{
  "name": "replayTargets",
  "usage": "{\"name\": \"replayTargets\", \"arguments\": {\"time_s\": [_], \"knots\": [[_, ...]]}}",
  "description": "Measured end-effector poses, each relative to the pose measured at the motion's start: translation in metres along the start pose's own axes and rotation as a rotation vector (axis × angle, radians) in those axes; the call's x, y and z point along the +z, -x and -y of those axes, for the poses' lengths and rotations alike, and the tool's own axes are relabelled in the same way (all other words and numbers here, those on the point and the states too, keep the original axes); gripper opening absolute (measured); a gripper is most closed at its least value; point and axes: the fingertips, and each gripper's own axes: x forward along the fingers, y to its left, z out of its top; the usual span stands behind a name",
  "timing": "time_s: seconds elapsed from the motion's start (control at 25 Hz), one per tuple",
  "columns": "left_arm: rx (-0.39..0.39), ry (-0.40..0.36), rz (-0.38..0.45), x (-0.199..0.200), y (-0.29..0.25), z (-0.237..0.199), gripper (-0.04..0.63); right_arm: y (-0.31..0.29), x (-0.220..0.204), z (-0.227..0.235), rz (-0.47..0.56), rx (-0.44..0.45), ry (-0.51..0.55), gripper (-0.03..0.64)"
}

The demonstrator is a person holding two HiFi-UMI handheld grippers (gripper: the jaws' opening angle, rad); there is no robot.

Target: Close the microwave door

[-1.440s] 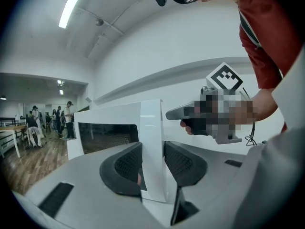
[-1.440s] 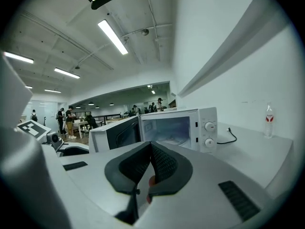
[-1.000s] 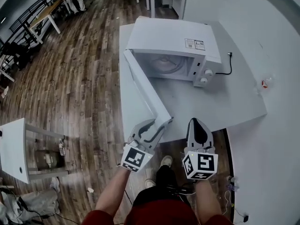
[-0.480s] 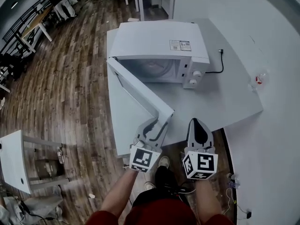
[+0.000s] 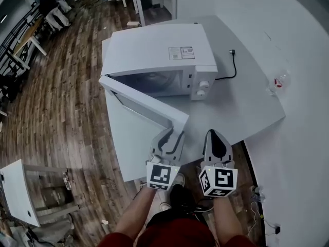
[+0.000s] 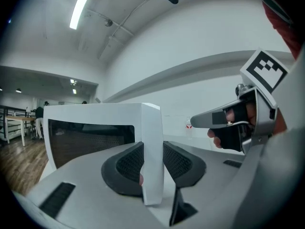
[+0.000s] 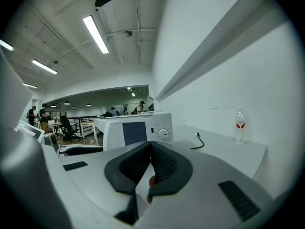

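The left gripper's (image 5: 175,135) jaws, just closing, clamp the door (image 5: 145,105) edge between them. The right gripper (image 5: 215,134) beside it is clenched, empty.

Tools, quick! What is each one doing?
Left tool: jaws just been closing, gripping the microwave door by its edge.
Right tool: closed, holding nothing.

Feed's mostly white for me: the microwave (image 5: 154,48) and its door (image 5: 146,109) are white, the door window dark, the table (image 5: 241,102) pale grey. The floor (image 5: 61,96) down the left of the frame is brown wood planks. My right gripper (image 5: 216,134) is grey with black mesh-textured pads (image 7: 164,163) and a black-and-white square-marker cube. The cord (image 5: 233,55) is black, the bottle (image 7: 240,125) has a red label, and my top (image 5: 175,233) is red.
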Motion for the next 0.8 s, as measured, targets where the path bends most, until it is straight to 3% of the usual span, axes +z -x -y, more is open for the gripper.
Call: {"name": "replayTargets", "arguments": {"time_s": [0.8], "knots": [[-0.045,0.007,0.018,0.009,-0.076,-0.008,0.135,-0.063,-0.004,0.036,-0.04,-0.023,-0.029,0.028]]}}
